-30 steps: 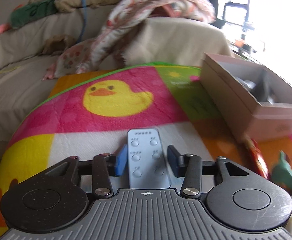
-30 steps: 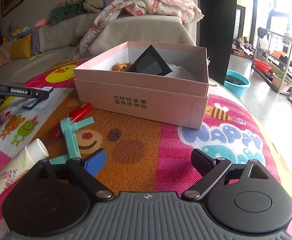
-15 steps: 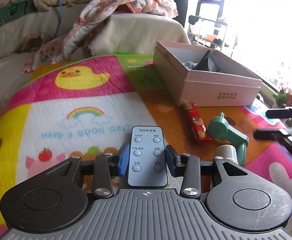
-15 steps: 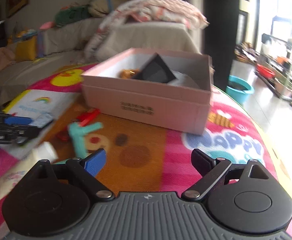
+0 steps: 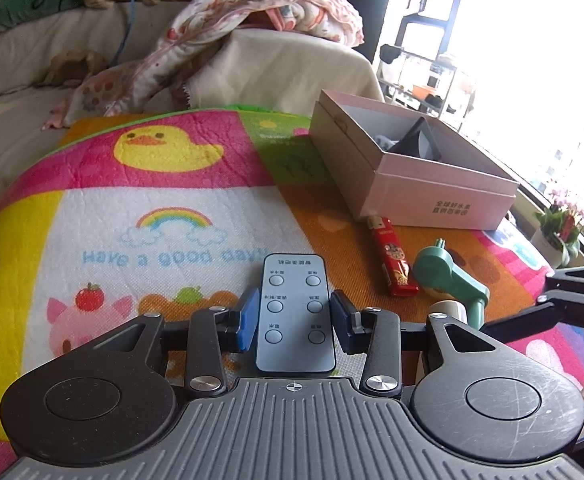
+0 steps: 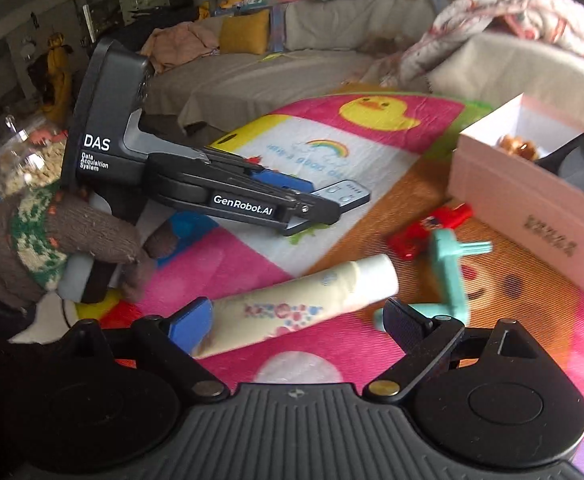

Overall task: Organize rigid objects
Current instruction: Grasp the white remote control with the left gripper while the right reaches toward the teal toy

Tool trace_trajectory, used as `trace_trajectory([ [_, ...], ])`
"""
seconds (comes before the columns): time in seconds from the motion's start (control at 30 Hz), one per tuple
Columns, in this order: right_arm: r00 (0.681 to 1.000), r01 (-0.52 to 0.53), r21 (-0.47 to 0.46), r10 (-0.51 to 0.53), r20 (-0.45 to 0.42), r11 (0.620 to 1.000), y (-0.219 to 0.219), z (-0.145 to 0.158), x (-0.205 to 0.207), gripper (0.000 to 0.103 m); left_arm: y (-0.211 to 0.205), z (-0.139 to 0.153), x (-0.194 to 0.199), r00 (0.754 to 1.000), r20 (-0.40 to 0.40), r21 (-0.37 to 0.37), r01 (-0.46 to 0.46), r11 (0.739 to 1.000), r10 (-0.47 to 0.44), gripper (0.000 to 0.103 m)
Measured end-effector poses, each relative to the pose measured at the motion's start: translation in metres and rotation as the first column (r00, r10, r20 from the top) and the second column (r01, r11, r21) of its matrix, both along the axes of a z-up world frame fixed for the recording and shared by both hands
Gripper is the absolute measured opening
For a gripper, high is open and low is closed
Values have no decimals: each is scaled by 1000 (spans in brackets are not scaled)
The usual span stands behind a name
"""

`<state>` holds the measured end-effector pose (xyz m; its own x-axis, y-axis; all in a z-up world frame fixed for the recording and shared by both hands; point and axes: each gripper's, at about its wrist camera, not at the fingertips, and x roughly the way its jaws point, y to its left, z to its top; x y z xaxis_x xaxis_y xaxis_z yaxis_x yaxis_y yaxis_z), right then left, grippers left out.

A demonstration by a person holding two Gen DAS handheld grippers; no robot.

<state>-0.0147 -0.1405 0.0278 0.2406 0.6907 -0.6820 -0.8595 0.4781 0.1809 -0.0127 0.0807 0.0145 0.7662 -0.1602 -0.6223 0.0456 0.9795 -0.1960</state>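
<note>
My left tongs (image 5: pixel 295 322) clamp the grey remote (image 5: pixel 295 312) above the play mat (image 5: pixel 132 216). My right tongs (image 6: pixel 298 322) gape wide, straddling the cream tube (image 6: pixel 304 304) without gripping it. Pink box (image 5: pixel 432 184) sits beyond.

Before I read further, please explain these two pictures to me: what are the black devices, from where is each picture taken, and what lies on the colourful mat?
A person holds one two-finger gripper in each hand; a camera on each looks along its fingers. The left gripper clamps a grey remote. The other view looks from the open right gripper, whose fingers flank a cream tube, and shows the gloved left hand. On the mat lie a red lighter, a green plastic toy and a pink box with things inside.
</note>
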Motion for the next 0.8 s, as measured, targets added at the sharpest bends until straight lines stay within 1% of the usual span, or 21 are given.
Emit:
trace_trajectory([
  [0.1, 998, 12, 10, -12, -61, 1000, 4, 0, 7, 90, 3, 0, -3, 1000, 5, -5, -9, 1000, 9, 44],
  [0.17, 997, 37, -9, -38, -74, 999, 9, -2, 9, 82, 6, -1, -4, 1000, 11, -17, -19, 1000, 19, 44],
  [0.23, 996, 71, -54, -74, -45, 996, 17, -6, 10, 78, 9, -3, -6, 1000, 18, -32, -24, 999, 24, 44],
  [0.27, 995, 89, -74, -92, -28, 993, 20, -9, 9, 78, 10, -3, -6, 999, 21, -36, -24, 999, 25, 44],
  [0.3, 995, 101, -64, -102, -19, 993, 22, -9, 8, 78, 10, -3, -7, 999, 24, -36, -25, 999, 26, 44],
  [0.43, 989, 149, -74, -150, -10, 986, 30, -9, 11, 78, 7, -5, -9, 999, 37, -24, -31, 999, 32, 44],
  [0.53, 982, 185, -94, -182, 43, 978, 39, -13, 11, 78, 10, -6, -10, 999, 40, -47, -35, 998, 37, 44],
  [0.63, 979, 159, -141, -138, 148, 977, 44, -16, 1, 77, 12, -6, -11, 998, 42, -62, -37, 997, 40, 44],
  [0.73, 974, 145, -166, -111, 195, 975, 33, -13, -3, 77, 12, -6, -11, 998, 44, -62, -38, 997, 41, 44],
  [0.8, 967, 168, -180, -127, 222, 969, 21, -12, -2, 77, 10, -6, -12, 998, 44, -53, -39, 998, 42, 44],
])
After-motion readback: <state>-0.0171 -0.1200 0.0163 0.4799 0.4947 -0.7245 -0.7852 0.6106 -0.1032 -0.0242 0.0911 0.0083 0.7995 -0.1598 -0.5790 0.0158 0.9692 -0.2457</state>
